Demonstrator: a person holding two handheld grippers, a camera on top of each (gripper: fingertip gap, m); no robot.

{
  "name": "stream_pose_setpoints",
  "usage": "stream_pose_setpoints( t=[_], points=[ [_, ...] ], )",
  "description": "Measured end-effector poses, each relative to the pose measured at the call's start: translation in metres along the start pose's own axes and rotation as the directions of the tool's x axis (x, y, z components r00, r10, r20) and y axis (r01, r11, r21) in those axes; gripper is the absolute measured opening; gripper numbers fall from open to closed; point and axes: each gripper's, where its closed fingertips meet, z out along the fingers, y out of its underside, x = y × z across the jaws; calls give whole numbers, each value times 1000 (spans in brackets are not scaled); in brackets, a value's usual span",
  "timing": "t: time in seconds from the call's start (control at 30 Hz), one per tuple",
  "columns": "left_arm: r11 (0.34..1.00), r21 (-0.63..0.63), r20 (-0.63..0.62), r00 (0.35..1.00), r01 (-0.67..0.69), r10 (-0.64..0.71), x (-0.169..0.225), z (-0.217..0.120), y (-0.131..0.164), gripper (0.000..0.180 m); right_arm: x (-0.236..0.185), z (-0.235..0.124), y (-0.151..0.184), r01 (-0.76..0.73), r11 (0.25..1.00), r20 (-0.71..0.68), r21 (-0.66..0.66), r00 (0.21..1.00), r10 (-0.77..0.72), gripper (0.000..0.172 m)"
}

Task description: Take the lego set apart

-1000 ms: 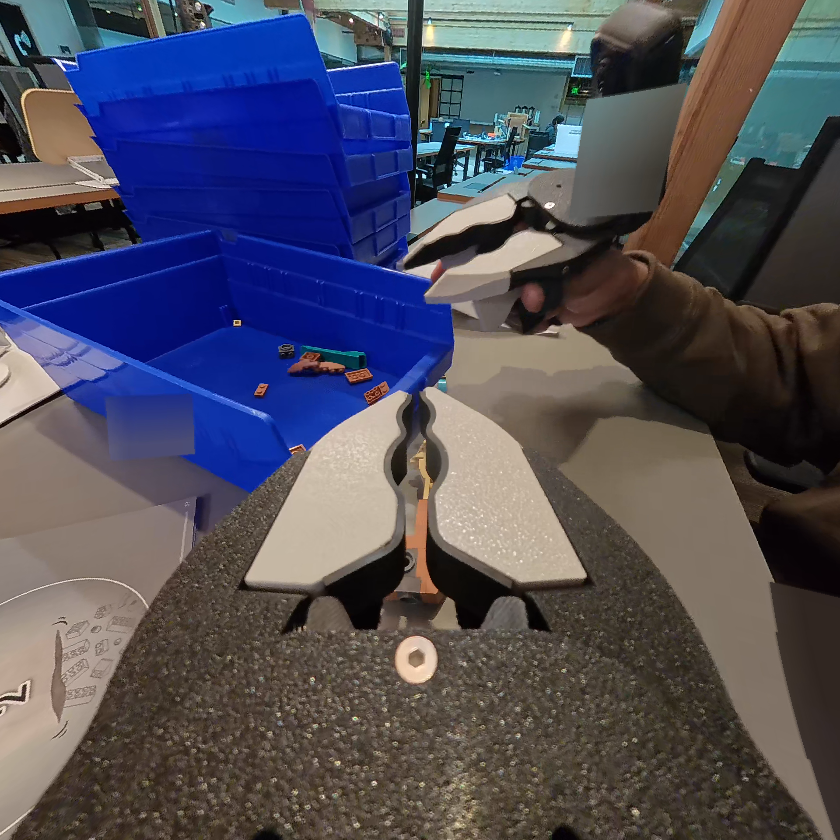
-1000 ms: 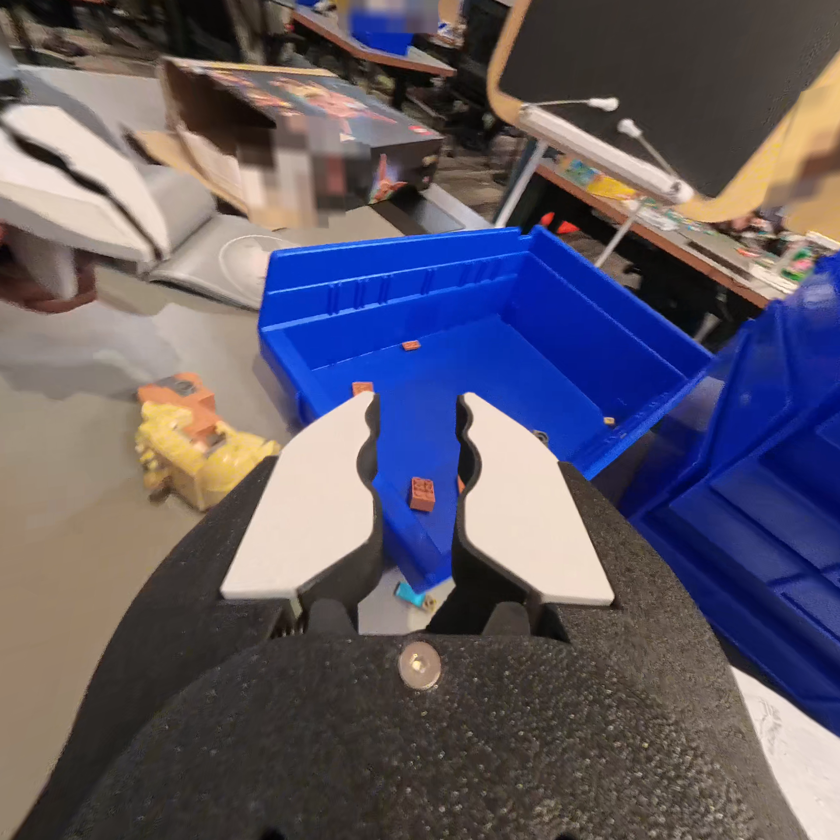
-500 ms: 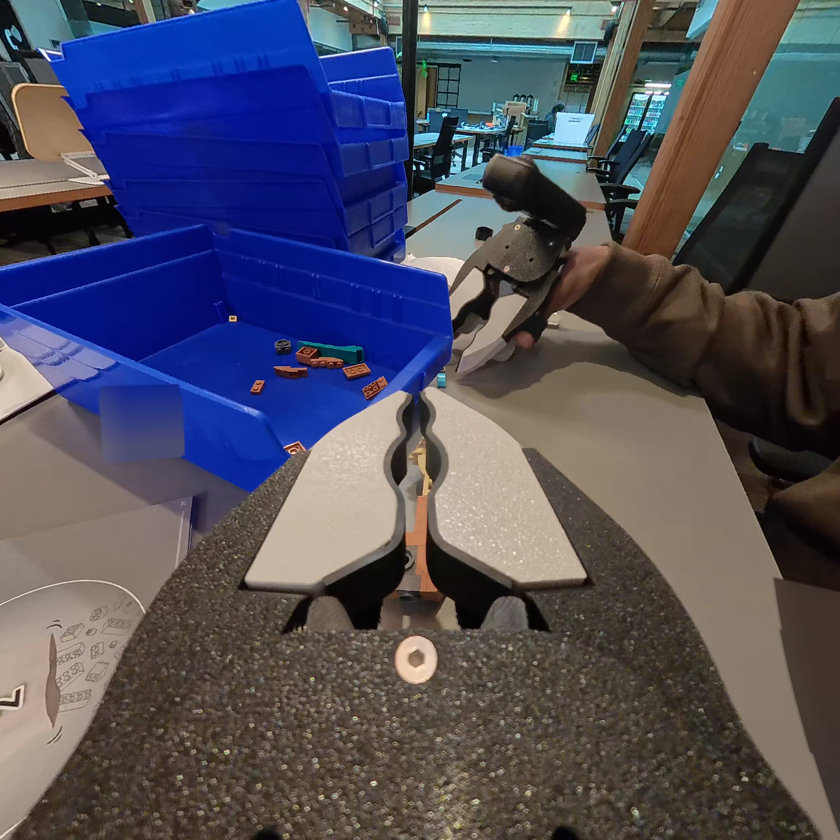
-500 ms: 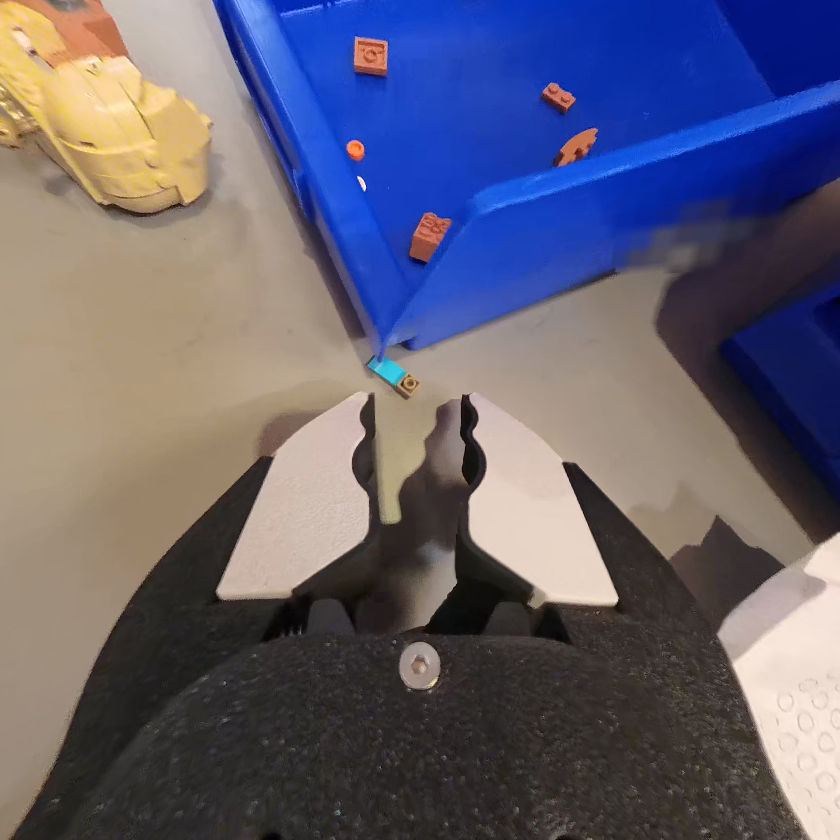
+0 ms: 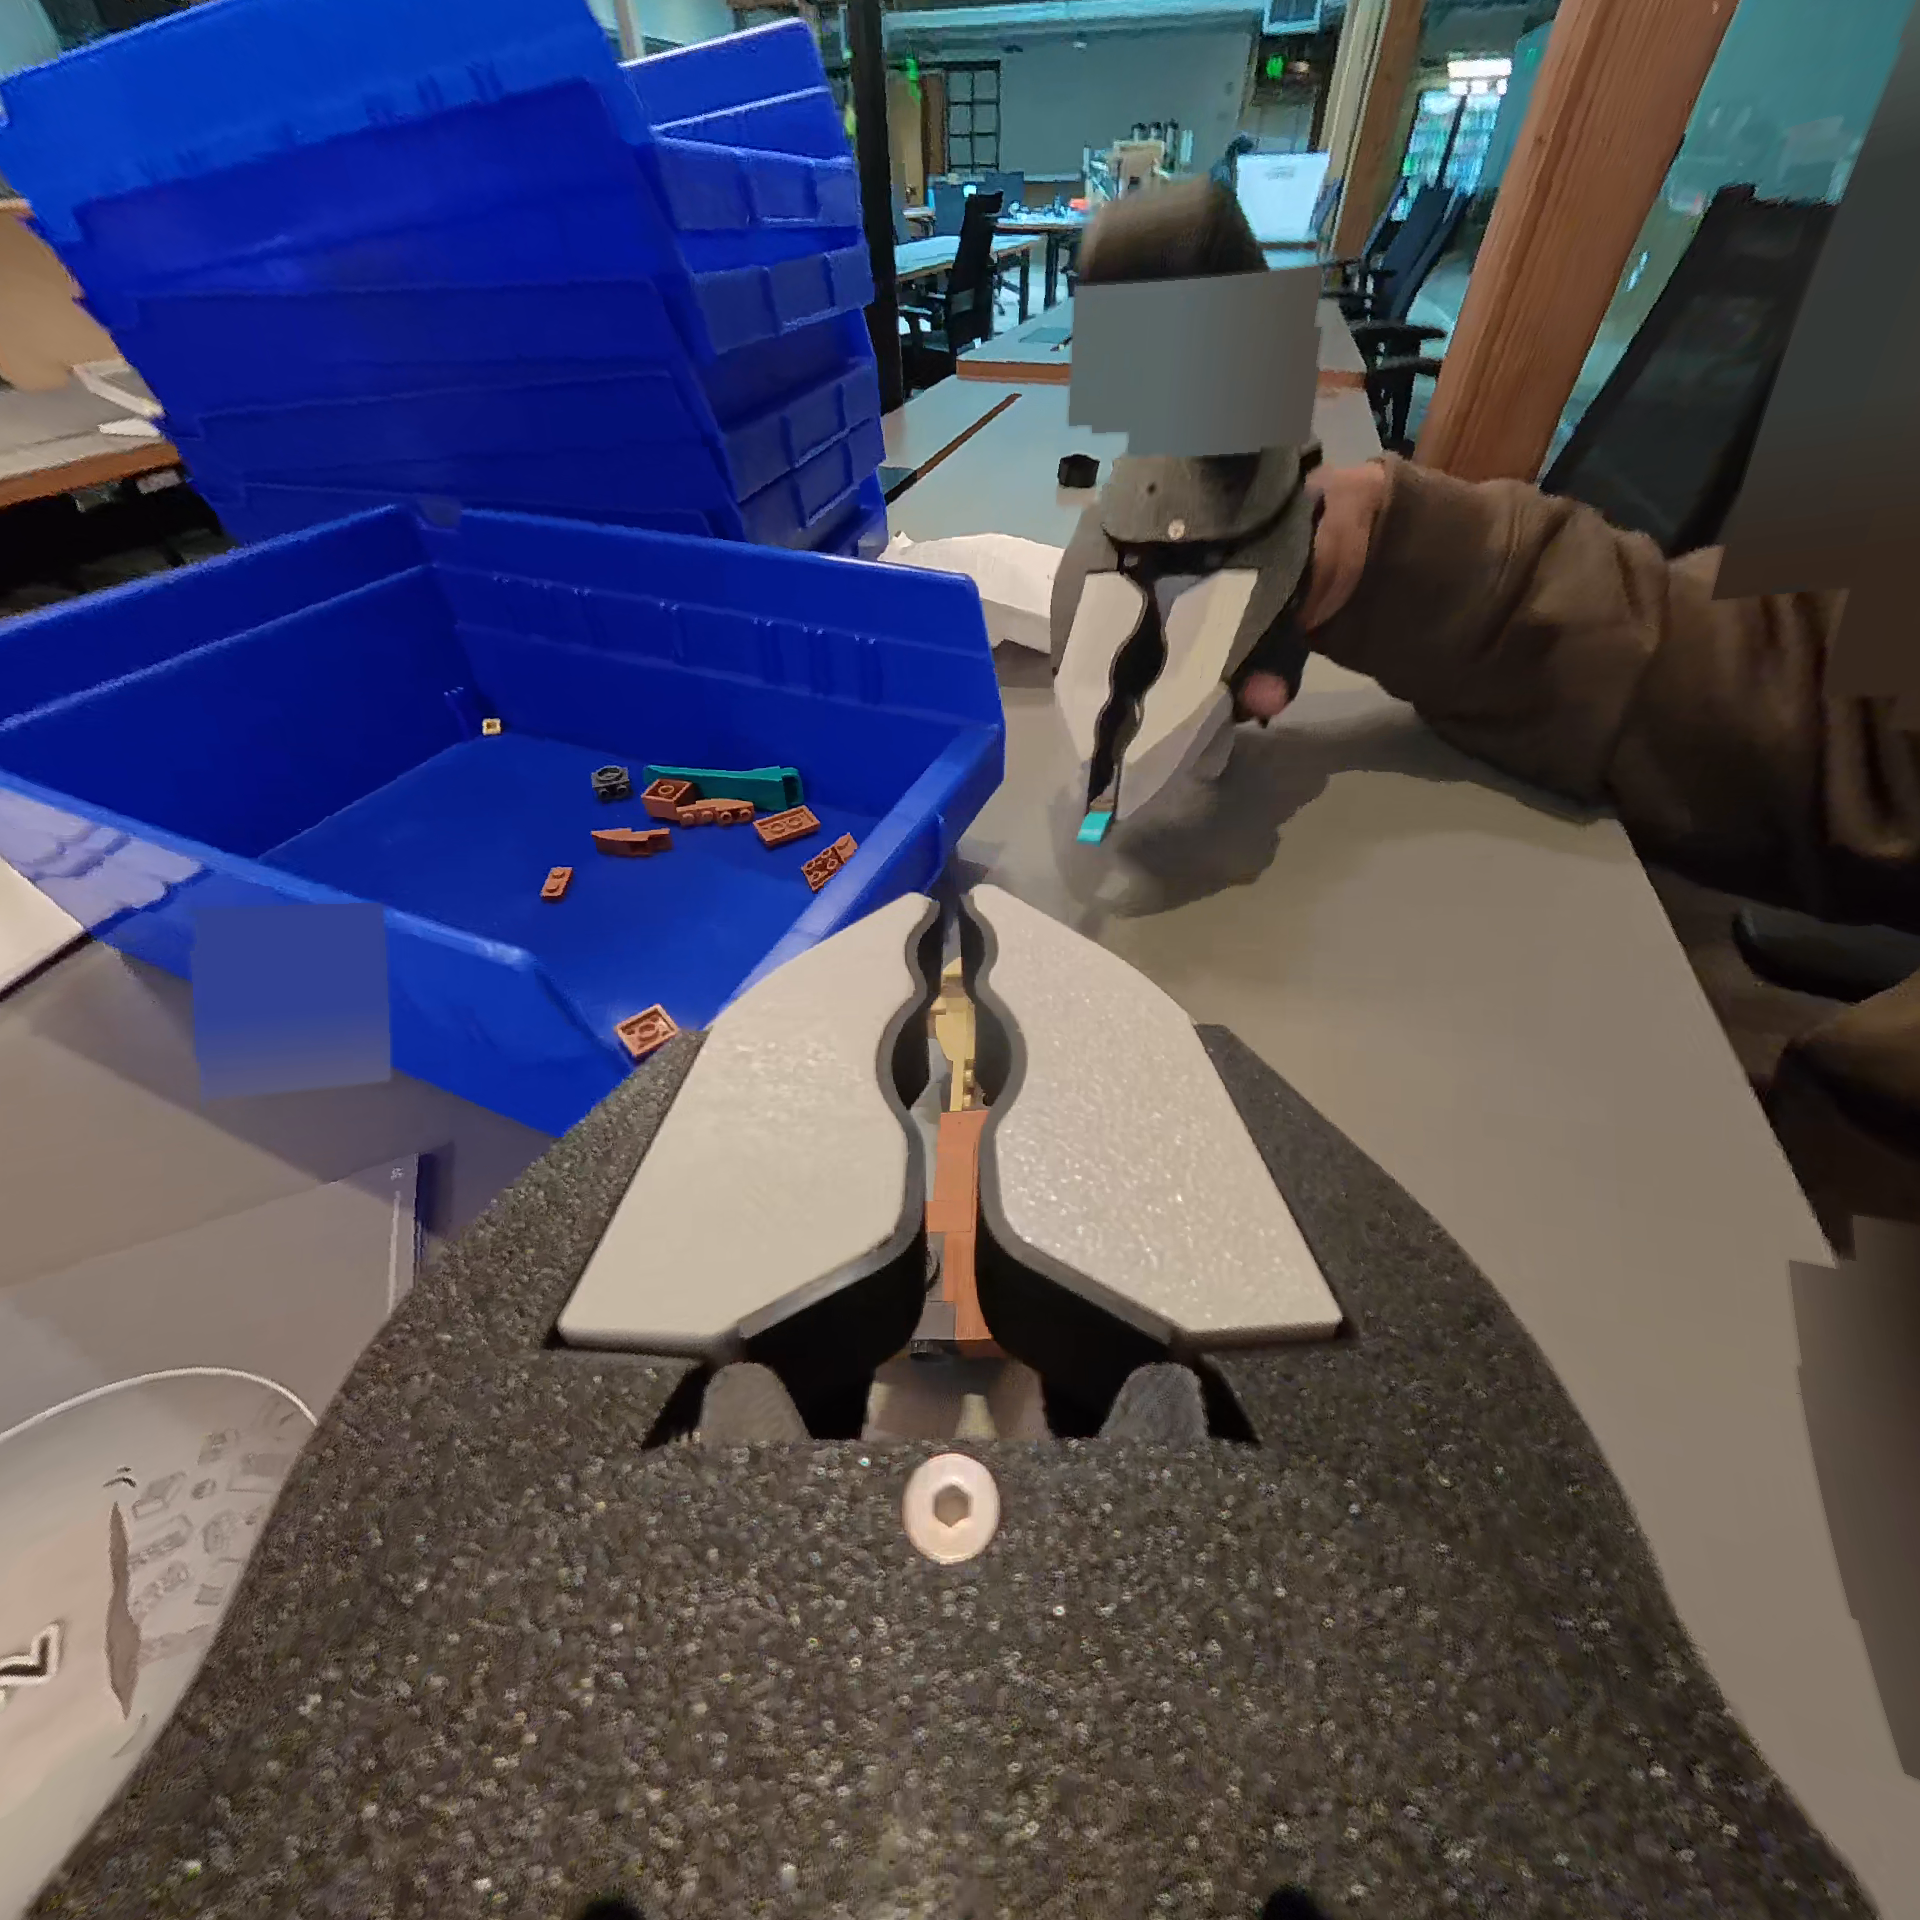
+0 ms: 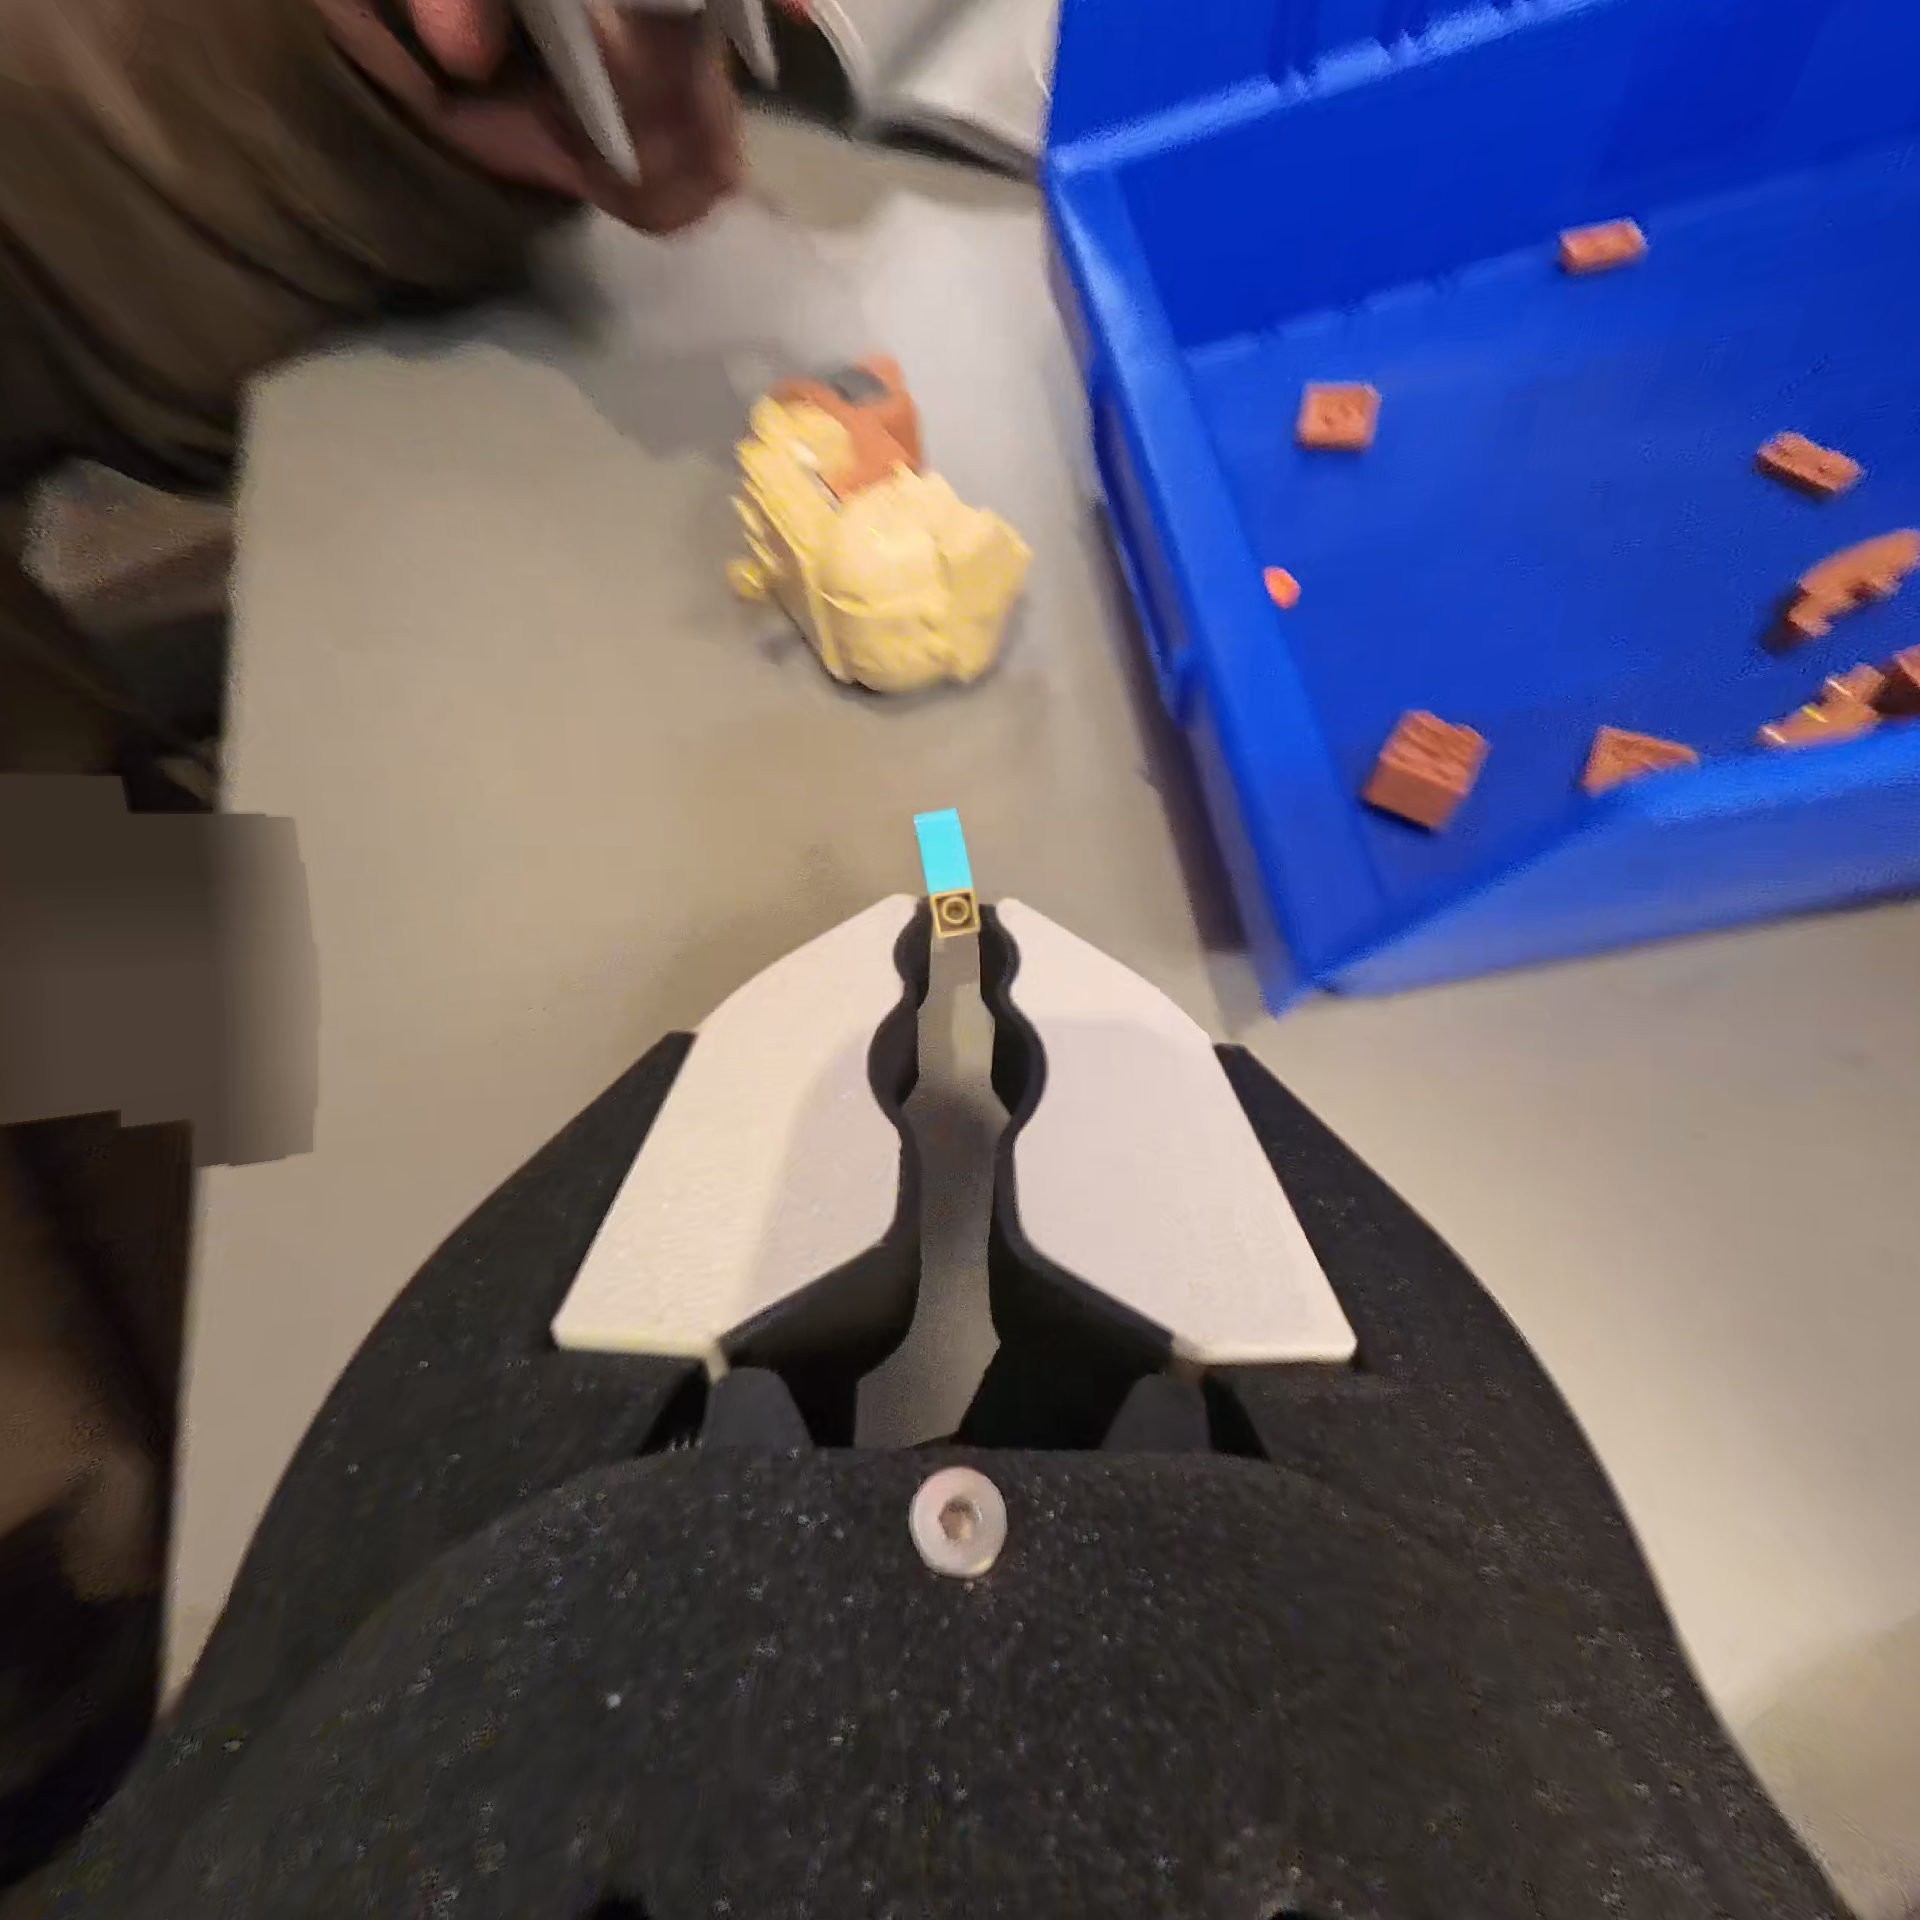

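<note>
Right gripper point(image 6: 954, 914) is pinching a small turquoise-and-tan brick piece point(image 6: 945, 868) at its fingertips, held just above the grey table point(image 6: 520, 831) and near the corner of the blue bin point(image 6: 1195, 520); the turquoise end sticks out past the tips. Left gripper point(image 5: 951, 914) is pressed together, with a tan-and-brown brick assembly point(image 5: 956, 1122) visible in the slot between its fingers. A yellow and orange brick model point(image 6: 883, 540) lies on the table beside the bin, and brown brick pieces point(image 5: 717, 821) are scattered on the bin floor.
</note>
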Motion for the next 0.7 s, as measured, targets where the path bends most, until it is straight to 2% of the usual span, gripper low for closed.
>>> stream_pose_setpoints(
  t=[0.1, 0.17, 0.23, 0.3, 0.37, 0.43, 0.7],
  points=[
    [987, -32, -16, 987, -160, 160, 13, 5, 4, 5, -21, 9, -22, -69, 995, 110, 73, 992, 60, 8],
    [948, -55, -17, 949, -315, 314, 23, 9, 7, 9, -32, 20, -35, -147, 985, 178, 86, 975, 129, 8],
    [864, -93, 1, 868, -495, 497, 30, 12, 12, 11, -42, 33, -43, -190, 979, 215, 69, 961, 172, 8],
    [739, -155, 10, 747, -656, 665, 34, 16, 21, 13, -51, 43, -48, -210, 976, 242, 52, 951, 191, 8],
    [615, -206, 2, 628, -761, 778, 36, 19, 29, 15, -55, 49, -53, -224, 974, 252, 45, 946, 206, 8],
    [550, -211, -28, 567, -808, 823, 42, 21, 35, 15, -57, 52, -57, -233, 971, 259, 47, 942, 214, 8],
    [379, -261, -25, 399, -888, 917, 44, 24, 37, 15, -65, 56, -66, -234, 971, 286, 52, 935, 210, 8]
  ],
)
